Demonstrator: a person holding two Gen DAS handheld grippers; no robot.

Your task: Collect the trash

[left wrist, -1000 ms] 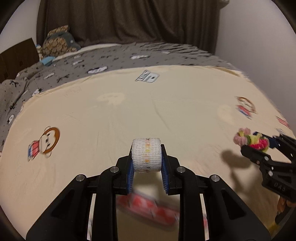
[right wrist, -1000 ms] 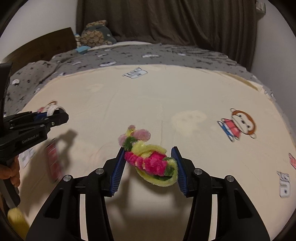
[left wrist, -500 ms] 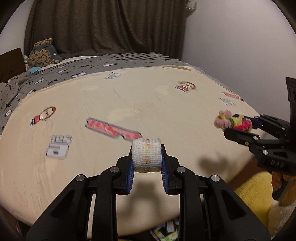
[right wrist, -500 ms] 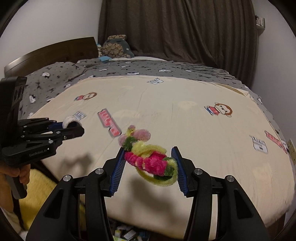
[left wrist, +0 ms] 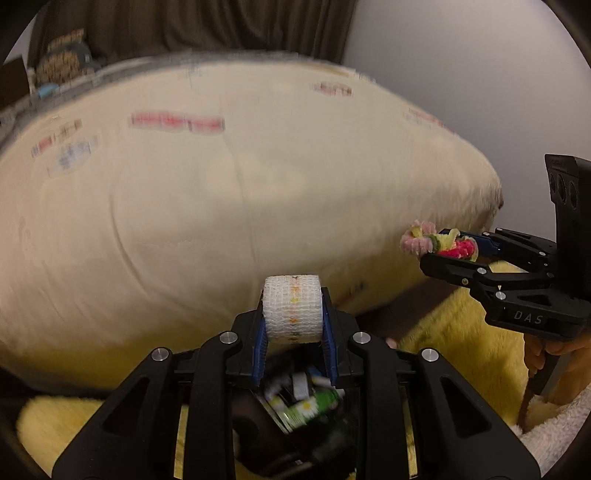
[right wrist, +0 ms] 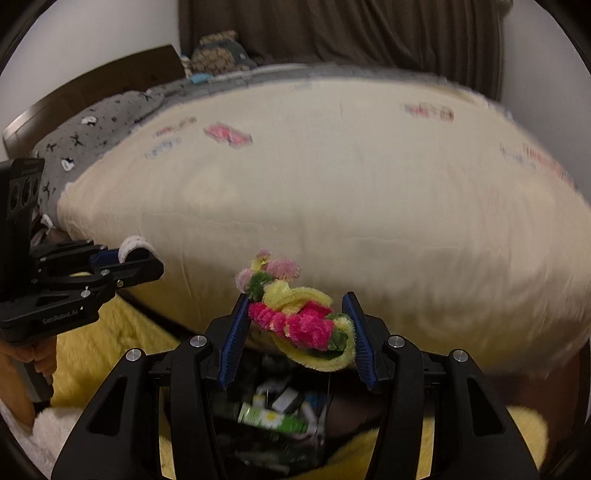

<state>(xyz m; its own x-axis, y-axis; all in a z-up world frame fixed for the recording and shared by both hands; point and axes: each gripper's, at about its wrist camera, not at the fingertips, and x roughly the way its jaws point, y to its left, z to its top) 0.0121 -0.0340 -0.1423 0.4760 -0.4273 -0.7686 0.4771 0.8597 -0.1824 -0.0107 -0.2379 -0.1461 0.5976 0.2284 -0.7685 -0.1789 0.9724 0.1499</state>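
My left gripper (left wrist: 293,317) is shut on a white gauze roll (left wrist: 291,308) with an orange pattern; it also shows at the left of the right wrist view (right wrist: 133,248). My right gripper (right wrist: 295,330) is shut on a pink, yellow and green pipe-cleaner bundle (right wrist: 295,314); that bundle shows at the right of the left wrist view (left wrist: 439,245). Both grippers hang beyond the bed's foot edge, above a dark bin (left wrist: 317,435) holding wrappers and a green packet (right wrist: 271,419).
The cream bedspread (left wrist: 203,206) with cartoon prints fills the middle of both views. A yellow fluffy rug (left wrist: 480,350) lies on the floor around the bin. A white wall (left wrist: 480,74) stands at the right, dark curtains (right wrist: 351,33) behind the bed.
Both grippers have pulled back from over the bed and tilted down past its foot edge. The bin and yellow rug have come into view below them. Both still hold their items.
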